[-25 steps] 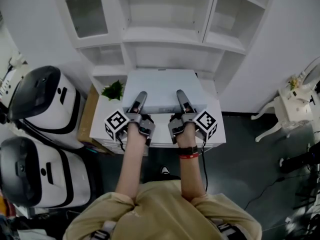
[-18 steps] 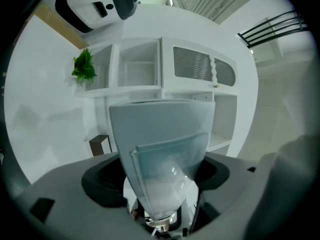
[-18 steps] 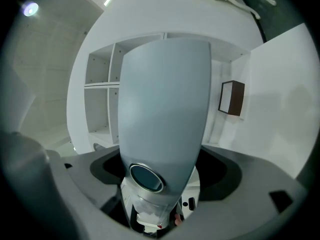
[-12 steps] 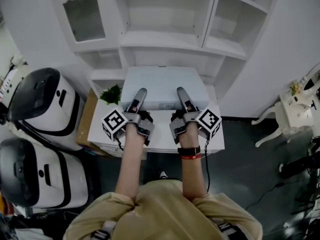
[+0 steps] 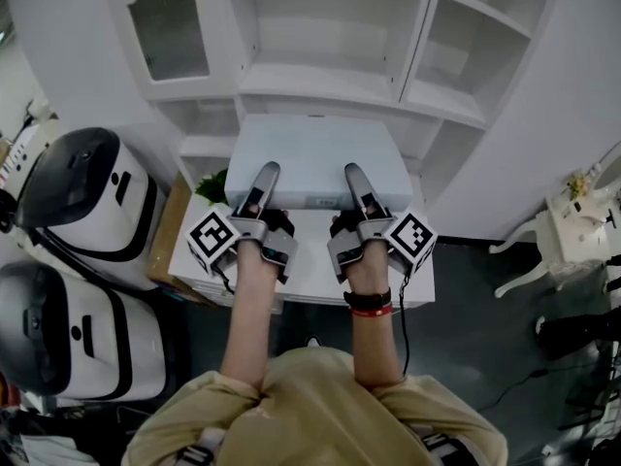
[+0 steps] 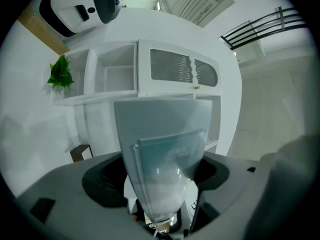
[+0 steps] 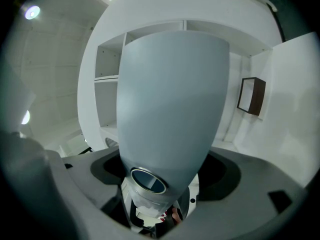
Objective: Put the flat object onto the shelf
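As we are standing before the white shelf [image 5: 330, 76], our two forearms are reaching out toward it, a dark strap and a red band [image 5: 368, 301] sitting on the right wrist. Nearer the shelf, the left gripper [image 5: 260, 179] and the right gripper [image 5: 355, 179] are each clamping the near edge of the flat object [image 5: 315, 149], a white slab-like box. One jaw of each is lying across its top face, and both gripper views are showing the box filling the gap between the jaws. We are holding it roughly level above the white table [image 5: 310, 268] that is standing against the shelf's foot, its far edge close to the shelf's lower ledge. A green plant [image 5: 212, 184] is peeking out beside the box, left of the shelf's centre.
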`<action>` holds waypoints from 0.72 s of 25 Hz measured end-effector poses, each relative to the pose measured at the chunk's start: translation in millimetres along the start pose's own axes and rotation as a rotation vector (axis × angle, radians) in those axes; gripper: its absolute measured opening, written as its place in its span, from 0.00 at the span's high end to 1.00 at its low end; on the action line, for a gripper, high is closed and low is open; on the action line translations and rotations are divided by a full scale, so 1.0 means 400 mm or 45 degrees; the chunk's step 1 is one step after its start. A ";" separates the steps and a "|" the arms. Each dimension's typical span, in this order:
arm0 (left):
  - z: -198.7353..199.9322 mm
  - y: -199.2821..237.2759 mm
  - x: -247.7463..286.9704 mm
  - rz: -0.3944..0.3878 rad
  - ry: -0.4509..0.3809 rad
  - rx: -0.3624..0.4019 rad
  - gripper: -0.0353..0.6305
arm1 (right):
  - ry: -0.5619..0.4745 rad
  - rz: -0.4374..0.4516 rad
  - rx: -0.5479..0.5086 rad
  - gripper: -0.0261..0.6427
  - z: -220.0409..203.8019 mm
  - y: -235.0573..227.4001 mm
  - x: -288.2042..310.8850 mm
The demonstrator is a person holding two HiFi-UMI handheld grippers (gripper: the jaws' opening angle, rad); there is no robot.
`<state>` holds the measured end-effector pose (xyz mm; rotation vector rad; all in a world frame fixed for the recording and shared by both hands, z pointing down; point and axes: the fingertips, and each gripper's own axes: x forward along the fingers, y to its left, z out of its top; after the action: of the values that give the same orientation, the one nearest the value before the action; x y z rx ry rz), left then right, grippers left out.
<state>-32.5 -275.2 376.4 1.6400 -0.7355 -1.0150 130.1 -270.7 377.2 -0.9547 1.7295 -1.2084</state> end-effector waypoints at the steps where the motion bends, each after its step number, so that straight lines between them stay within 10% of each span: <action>1: 0.003 -0.008 0.003 -0.011 -0.002 0.003 0.40 | 0.001 0.012 -0.003 0.37 0.001 0.009 0.004; 18: 0.066 -0.116 0.139 -0.095 0.015 0.032 0.40 | -0.011 0.057 -0.061 0.37 0.074 0.119 0.124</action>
<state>-31.2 -320.7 314.2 1.7045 -0.6865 -1.0519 131.0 -313.5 315.9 -0.9436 1.7707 -1.1373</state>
